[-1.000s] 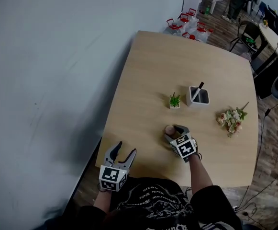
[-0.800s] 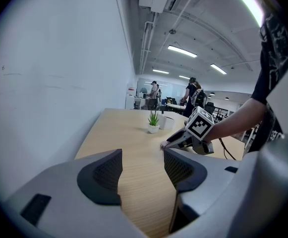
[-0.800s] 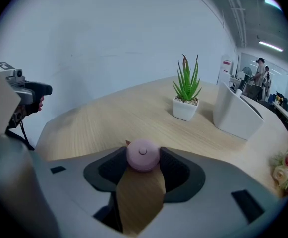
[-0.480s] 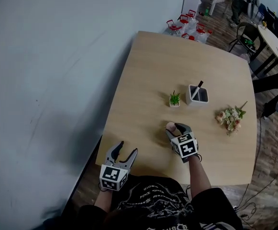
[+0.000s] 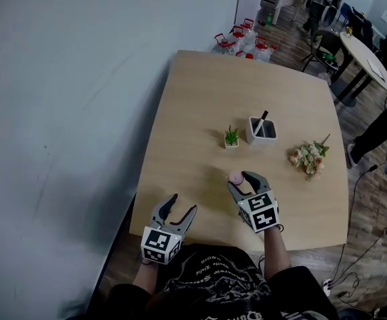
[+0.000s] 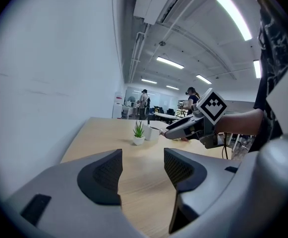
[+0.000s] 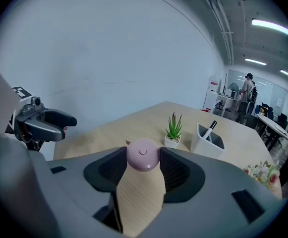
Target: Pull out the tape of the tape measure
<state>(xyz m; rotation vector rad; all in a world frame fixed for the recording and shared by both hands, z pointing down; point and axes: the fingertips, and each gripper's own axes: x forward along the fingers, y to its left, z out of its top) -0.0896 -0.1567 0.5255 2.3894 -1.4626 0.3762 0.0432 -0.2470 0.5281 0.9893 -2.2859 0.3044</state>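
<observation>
A small round pink tape measure (image 7: 143, 155) sits between the pads of my right gripper (image 7: 143, 166), which is shut on it after closing in over the last second. In the head view the tape measure (image 5: 235, 177) and right gripper (image 5: 242, 181) hang above the near middle of the wooden table (image 5: 200, 92). No tape shows outside the case. My left gripper (image 5: 182, 205) hovers at the table's near left edge. Its jaws are open and empty in the left gripper view (image 6: 143, 170). The right gripper (image 6: 188, 128) shows ahead of it to the right.
A small potted plant (image 5: 231, 138), a white pen holder (image 5: 261, 129) with a pen in it, and a bunch of flowers (image 5: 306, 157) stand beyond the grippers. A pale wall runs along the table's left. Red-and-white items (image 5: 246, 35) lie on the floor past the far edge.
My right gripper has closed on the pink tape measure and risen off the table with it. The left gripper has come up and forward a little.
</observation>
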